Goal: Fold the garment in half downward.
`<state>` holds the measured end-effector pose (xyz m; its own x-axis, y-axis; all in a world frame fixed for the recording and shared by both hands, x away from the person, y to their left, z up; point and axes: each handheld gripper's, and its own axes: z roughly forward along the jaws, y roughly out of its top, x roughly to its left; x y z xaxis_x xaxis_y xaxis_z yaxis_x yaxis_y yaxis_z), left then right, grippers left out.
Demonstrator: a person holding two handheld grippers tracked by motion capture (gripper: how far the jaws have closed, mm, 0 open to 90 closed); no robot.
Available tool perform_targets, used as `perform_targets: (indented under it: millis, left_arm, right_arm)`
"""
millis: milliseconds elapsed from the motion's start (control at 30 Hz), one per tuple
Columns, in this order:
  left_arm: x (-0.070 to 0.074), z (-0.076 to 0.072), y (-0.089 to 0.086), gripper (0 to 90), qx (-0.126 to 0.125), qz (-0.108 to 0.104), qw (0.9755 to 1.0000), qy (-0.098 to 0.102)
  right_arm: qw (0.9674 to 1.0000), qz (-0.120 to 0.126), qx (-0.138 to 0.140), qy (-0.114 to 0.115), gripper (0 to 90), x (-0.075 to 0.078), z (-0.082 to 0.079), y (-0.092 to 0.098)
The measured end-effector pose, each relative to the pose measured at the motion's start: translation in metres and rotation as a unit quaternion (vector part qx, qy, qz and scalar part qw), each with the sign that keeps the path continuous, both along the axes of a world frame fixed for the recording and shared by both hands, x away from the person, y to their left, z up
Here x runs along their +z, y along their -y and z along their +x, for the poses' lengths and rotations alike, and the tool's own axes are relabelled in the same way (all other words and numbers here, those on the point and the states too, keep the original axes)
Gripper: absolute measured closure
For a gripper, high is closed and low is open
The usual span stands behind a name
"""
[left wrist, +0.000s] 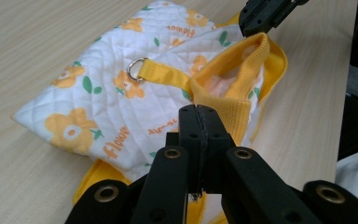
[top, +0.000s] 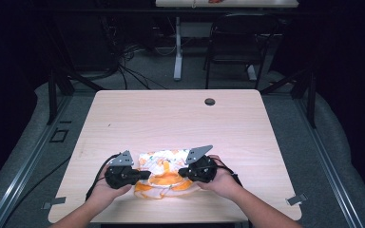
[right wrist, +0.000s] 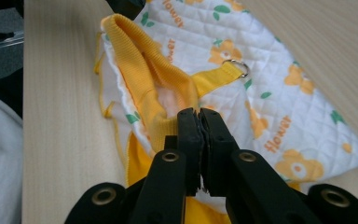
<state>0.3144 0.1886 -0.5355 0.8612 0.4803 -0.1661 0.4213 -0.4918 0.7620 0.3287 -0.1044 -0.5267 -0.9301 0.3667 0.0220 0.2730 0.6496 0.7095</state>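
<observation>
A: High view first: the wooden table (top: 180, 118) carries a small quilted garment (top: 164, 172), white with orange flowers and yellow trim, lying near the person's edge between both hands.

B: And the tools?

A: The left tool (left wrist: 199, 122) has its jaws pressed together on the yellow ribbed band (left wrist: 242, 79) of the opening. The right tool (right wrist: 199, 125) is likewise clamped on that band from the other side, so the opening stands up as a loop between them.

B: So which step is this?

A: I judge both grips are set and the opening is about to be spread or the garment lifted. Next calls for moving the hands together, evenly, so neither pinch slips.

B: Anything smaller?

A: A metal D-ring (left wrist: 136, 69) on a yellow strap (left wrist: 165, 76), lying flat on the quilting.
</observation>
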Motion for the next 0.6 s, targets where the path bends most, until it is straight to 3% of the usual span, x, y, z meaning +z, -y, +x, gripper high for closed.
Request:
perform_targets:
  millis: [333, 600]
  left_arm:
    - [-0.016, -0.006, -0.003, 89.1, -0.003, 0.021, 0.9998, -0.006]
    - [-0.032, -0.010, -0.008, 88.6, 0.003, 0.024, 0.9995, -0.018]
  right_arm:
    - [0.9997, -0.010, 0.012, -0.019, 86.9, -0.017, -0.014, 0.006]
    - [0.9993, -0.012, 0.011, -0.034, 86.6, -0.033, -0.020, 0.009]
